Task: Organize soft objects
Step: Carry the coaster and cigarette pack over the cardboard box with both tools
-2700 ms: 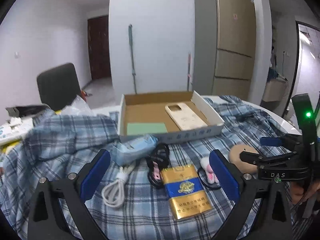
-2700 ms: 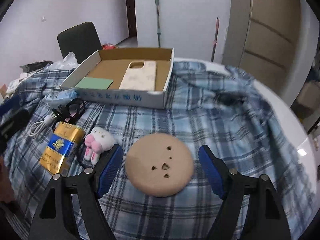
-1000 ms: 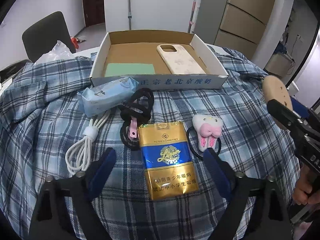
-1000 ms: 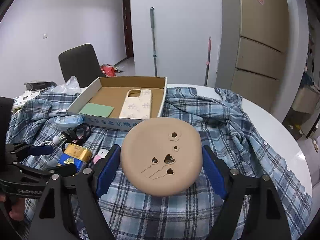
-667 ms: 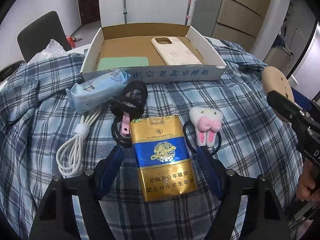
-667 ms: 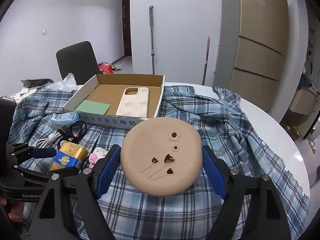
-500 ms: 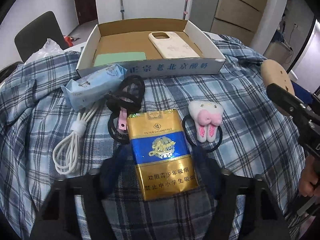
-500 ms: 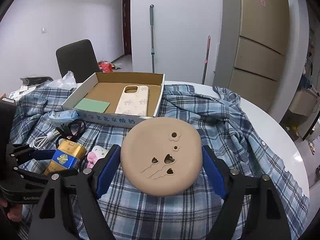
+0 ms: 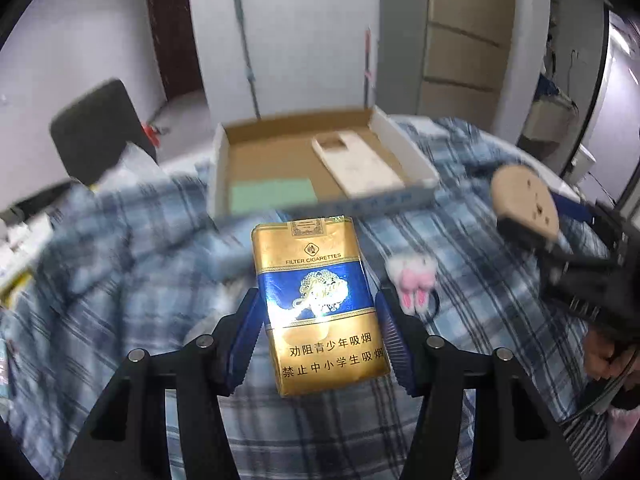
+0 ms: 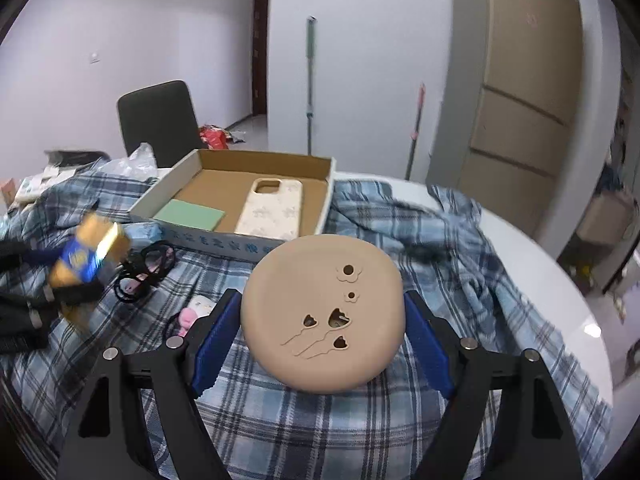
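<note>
A round white desk (image 10: 560, 304) draped in blue plaid cloth (image 10: 420, 240) carries an open cardboard tray (image 10: 192, 178) near its far edge. Right tongs (image 10: 322, 334) grip a tan round pad (image 10: 320, 312); left tongs (image 9: 318, 334), closing, clasp a gold-and-blue cigarette pack (image 9: 320, 304) above the cloth.

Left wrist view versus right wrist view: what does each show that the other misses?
Only the left wrist view shows the cigarette pack's printed front, clamped in the left hand-held gripper as its jaws close. Only the right wrist view shows the black hair ties and the tan disc's cut-out face, gripped by the right hand-held gripper. Both show the cardboard box, phone case and green pad.
</note>
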### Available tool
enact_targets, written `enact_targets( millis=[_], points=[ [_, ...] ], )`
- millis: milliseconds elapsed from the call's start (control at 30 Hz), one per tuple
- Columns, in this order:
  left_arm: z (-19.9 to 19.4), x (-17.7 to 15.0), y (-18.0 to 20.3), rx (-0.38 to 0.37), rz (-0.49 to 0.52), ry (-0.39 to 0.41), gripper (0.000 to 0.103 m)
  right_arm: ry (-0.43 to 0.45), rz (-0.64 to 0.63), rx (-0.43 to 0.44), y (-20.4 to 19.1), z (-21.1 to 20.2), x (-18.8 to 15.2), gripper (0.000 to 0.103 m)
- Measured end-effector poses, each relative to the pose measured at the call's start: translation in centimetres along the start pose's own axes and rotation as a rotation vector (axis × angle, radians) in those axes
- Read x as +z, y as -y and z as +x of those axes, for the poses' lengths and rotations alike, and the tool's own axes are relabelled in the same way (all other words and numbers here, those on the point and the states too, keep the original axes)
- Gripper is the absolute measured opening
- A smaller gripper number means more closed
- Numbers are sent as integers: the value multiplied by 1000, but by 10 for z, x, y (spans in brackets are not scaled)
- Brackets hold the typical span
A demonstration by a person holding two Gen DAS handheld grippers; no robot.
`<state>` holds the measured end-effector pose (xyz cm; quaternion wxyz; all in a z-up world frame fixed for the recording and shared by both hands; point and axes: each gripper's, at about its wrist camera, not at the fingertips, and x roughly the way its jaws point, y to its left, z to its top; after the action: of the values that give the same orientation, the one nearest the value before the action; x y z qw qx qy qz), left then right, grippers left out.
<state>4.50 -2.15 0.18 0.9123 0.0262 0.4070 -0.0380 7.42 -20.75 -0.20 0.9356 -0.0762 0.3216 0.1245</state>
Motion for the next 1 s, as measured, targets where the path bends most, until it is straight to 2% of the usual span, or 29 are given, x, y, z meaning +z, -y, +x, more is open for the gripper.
enact_targets(
  millis=[133,300,533,633,700,833,1000],
  points=[
    [-25,20,-12,6,-13,72,60,17,-6,45,-9,-10,7,79],
    [-43,49,-30,-26,-72,126,60,45,4,68,-13,-25,30,79],
    [-53,93,-41,-5,-78,217,60,117,-5,58,-21,-33,86,79],
    [-55,111,-41,0,-63,259,60,131,43,91,-18,-27,110,79],
    [-54,121,-42,-3,-66,270,60,140,73,108,-17,-21,125,79],
    [-40,142,-45,-2,-77,274,60,173,71,84,-22,-7,148,79],
    [-13,152,-57,-19,-110,248,60,149,152,130,-15,20,155,79]
  ],
)
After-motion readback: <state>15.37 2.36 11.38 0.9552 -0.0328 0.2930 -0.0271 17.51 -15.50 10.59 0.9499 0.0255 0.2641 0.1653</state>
